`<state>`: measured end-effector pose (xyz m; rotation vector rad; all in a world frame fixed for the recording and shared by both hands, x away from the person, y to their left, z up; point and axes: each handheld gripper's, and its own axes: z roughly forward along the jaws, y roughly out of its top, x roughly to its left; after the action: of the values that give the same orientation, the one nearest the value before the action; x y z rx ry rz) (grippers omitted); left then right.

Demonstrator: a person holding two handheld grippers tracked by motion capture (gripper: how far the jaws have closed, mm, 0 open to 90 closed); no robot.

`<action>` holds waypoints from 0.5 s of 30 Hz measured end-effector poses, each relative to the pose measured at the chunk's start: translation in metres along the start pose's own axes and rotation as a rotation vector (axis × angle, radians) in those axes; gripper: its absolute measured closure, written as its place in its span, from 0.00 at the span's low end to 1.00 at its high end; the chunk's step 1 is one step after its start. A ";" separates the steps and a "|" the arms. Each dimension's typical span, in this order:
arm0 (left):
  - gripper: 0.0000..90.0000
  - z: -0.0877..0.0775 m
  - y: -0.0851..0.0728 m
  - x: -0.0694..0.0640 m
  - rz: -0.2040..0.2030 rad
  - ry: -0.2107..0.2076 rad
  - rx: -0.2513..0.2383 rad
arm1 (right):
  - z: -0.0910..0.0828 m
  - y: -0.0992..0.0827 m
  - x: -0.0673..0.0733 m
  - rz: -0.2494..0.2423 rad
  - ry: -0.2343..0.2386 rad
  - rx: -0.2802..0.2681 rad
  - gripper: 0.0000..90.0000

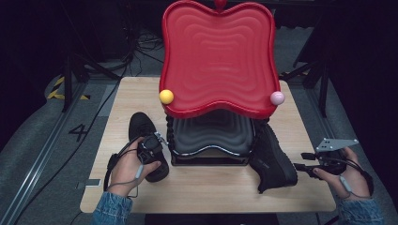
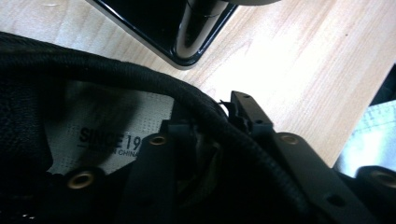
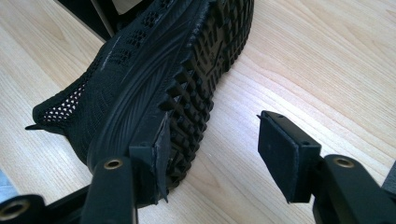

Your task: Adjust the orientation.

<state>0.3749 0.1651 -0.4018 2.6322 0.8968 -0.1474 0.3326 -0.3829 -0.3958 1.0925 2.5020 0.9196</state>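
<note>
Two black shoes on the table, neither racked yet.
High view: left shoe [image 1: 145, 140] stood upright by the black lower shelf [image 1: 211, 136], left gripper [image 1: 151, 149] at its opening; right shoe [image 1: 272, 159] lay on its side near the right gripper [image 1: 305, 168]. Left gripper view: jaws pinched the shoe collar [image 2: 154, 88], one inside, one outside. Right gripper view: jaws gaped wide, holding nothing, one beside the shoe's sole [image 3: 205, 70]. Likely both shoes remained to be shelved under the red tray [image 1: 218, 56].
</note>
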 end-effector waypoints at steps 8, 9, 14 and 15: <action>0.93 -0.001 0.000 0.000 -0.004 -0.012 0.010 | 0.001 -0.001 -0.002 0.001 -0.001 0.002 0.49; 0.95 -0.002 0.000 0.000 0.000 -0.009 0.012 | 0.001 -0.001 -0.001 0.000 -0.001 0.003 0.49; 0.96 -0.009 0.000 -0.005 0.012 0.012 0.031 | 0.001 -0.001 -0.001 -0.002 0.000 0.001 0.49; 0.96 -0.011 0.000 -0.005 0.017 -0.004 0.019 | 0.001 -0.001 -0.002 -0.003 -0.002 0.002 0.49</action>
<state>0.3710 0.1666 -0.3902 2.6553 0.8760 -0.1572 0.3337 -0.3839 -0.3971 1.0900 2.5027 0.9154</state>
